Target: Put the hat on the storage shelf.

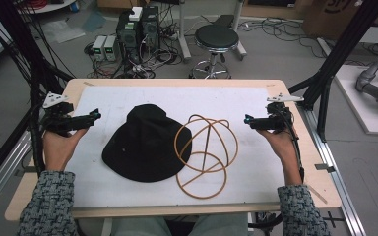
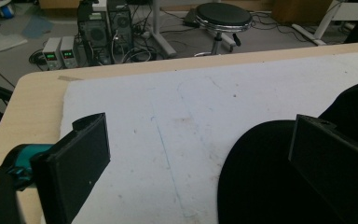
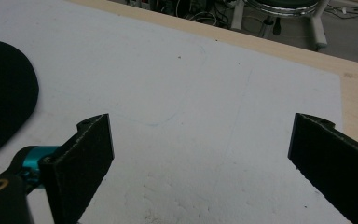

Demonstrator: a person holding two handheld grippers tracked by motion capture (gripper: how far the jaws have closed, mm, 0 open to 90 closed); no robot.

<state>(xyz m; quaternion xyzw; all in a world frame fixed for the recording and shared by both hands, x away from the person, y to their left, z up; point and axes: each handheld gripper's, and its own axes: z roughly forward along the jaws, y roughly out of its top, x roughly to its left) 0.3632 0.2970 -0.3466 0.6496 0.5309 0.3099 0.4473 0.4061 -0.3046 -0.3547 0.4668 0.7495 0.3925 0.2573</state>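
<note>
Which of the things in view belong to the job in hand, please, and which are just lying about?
Part of the job:
black hat on the white mat
wire hat frame beside it, touching its brim
left tool and right tool, both open, holding nothing

Lying about:
round stool
computer towers
floor cables

The black bucket hat [image 1: 145, 145] lies flat at the table's centre, its brim touching the tan wire hat frame [image 1: 206, 153] beside it.
</note>
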